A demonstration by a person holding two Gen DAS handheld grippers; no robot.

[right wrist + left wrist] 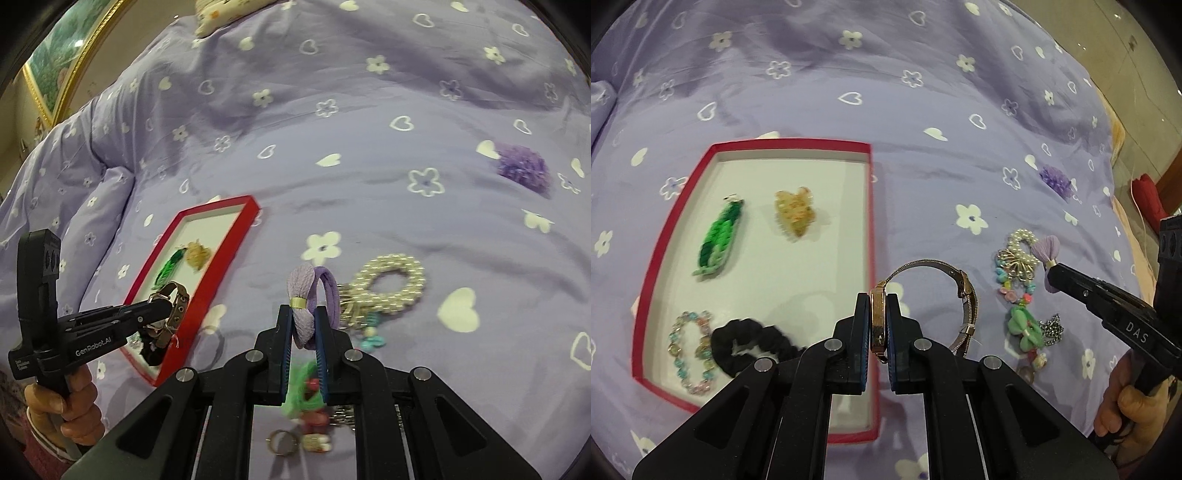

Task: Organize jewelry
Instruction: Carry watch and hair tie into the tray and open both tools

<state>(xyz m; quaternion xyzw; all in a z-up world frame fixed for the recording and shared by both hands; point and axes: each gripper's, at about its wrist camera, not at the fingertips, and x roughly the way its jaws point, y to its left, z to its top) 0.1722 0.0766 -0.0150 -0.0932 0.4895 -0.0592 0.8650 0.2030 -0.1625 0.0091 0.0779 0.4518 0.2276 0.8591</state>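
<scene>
- The left gripper (878, 325) has its jaws closed tight on the case of a gold-toned wristwatch (879, 321), held on edge; the mesh band loops out to the right of the jaws, clear of the bedspread (923, 92).
- The watch hangs over the right rim of a red-edged tray (873, 221) that lies on the lilac, flower-and-heart printed bedspread.
- In the tray, a green braided piece (718, 240) and an amber heart-shaped clip (796, 212) sit toward the far end; a pastel bead bracelet (690, 350) and a black scrunchie (750, 347) lie by the near left corner.
- The right gripper (304, 328) is nearly closed, pinching a lilac fabric hair tie (310, 299) with a small gold band; the tie stands up between the pads.
- Just beyond the right gripper, a pearl bracelet (388, 284) rests on the bedspread, touching a gold filigree piece (1015, 264) and coloured beads.
- Below the right gripper's jaws lie a green bow (1025, 330), a ring (282, 441) and a dark chain (1052, 328), blurred.
- A purple pompom (524, 168) sits apart, toward the far right of the bedspread.
- A hand (70, 406) holds the left gripper's handle.
</scene>
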